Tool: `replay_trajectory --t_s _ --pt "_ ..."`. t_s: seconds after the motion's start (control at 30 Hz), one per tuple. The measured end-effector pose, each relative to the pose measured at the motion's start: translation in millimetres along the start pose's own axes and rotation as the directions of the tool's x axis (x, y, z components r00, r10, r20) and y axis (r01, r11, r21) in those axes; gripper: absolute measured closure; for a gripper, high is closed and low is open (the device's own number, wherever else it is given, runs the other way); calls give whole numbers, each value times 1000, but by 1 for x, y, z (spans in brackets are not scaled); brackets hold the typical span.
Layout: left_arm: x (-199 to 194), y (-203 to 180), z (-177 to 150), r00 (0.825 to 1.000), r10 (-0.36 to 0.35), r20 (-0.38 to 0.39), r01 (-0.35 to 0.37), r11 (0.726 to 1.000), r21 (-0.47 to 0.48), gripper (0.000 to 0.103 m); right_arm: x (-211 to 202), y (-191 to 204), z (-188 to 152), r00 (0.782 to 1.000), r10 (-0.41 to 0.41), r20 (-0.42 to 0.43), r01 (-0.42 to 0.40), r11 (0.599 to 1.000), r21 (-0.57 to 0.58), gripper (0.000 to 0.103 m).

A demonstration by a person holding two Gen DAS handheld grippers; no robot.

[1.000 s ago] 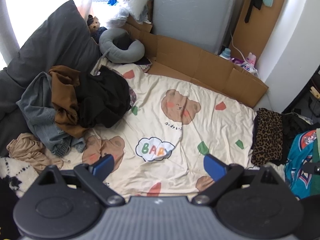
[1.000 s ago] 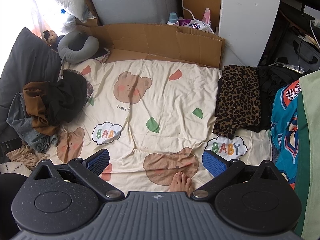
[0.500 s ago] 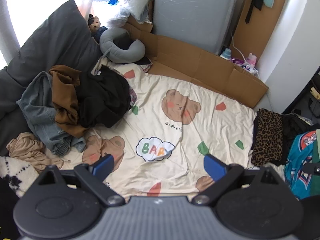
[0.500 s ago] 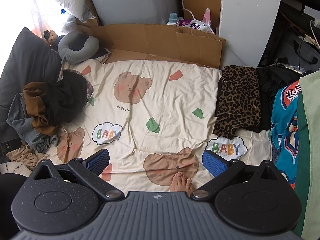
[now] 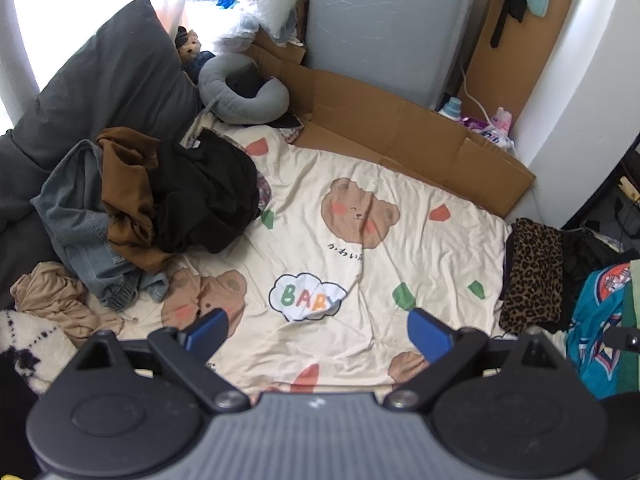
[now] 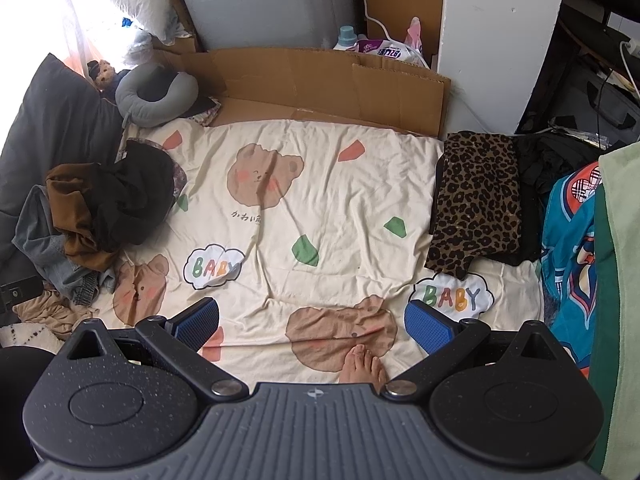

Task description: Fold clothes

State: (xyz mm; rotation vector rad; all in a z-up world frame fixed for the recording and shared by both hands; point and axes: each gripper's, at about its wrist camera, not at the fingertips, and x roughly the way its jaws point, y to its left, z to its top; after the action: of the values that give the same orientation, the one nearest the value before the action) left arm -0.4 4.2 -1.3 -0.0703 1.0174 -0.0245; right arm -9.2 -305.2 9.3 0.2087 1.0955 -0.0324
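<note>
A heap of unfolded clothes lies at the left of the bear-print blanket (image 5: 360, 240): a black garment (image 5: 200, 200) (image 6: 132, 200) on top, a brown one (image 5: 128, 192), a denim piece (image 5: 76, 220) and a beige one (image 5: 52, 300). At the right edge lies a folded leopard-print garment (image 5: 532, 272) (image 6: 476, 200) beside a black one (image 6: 548, 160). My left gripper (image 5: 318, 330) hovers open above the blanket's near edge, holding nothing. My right gripper (image 6: 312, 320) is open too, well above the blanket, with nothing between its blue pads.
A dark pillow (image 5: 104, 88) and grey neck pillow (image 5: 240, 88) lie at the back left. Flattened cardboard (image 5: 400, 128) lines the far edge by a white wall (image 6: 492, 40). Teal (image 6: 568, 248) and green (image 6: 616, 280) cloth hang at right. A person's bare foot (image 6: 364, 364) rests on the blanket.
None of the clothes moved. The left wrist view has drifted slightly; both grippers stay open and empty.
</note>
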Motion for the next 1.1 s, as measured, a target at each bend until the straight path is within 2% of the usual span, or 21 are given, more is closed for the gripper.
replay_trajectory --t_s 0.63,0.87,0.9,1.1 --pt "-1 6 -2 1000 -11 3 11 1000 -15 6 -2 -2 1 1000 1 11 -1 1000 4 1" --pt "2 12 -1 996 -87 -32 87 996 -22 2 0 2 3 1000 22 12 -22 1000 4 1" --pt "1 13 1 995 -99 -28 99 995 -27 2 1 3 4 1000 29 10 -29 1000 3 1" --pt "-8 21 17 995 -70 68 72 997 -25 1 7 8 13 998 71 -2 -71 998 2 1"
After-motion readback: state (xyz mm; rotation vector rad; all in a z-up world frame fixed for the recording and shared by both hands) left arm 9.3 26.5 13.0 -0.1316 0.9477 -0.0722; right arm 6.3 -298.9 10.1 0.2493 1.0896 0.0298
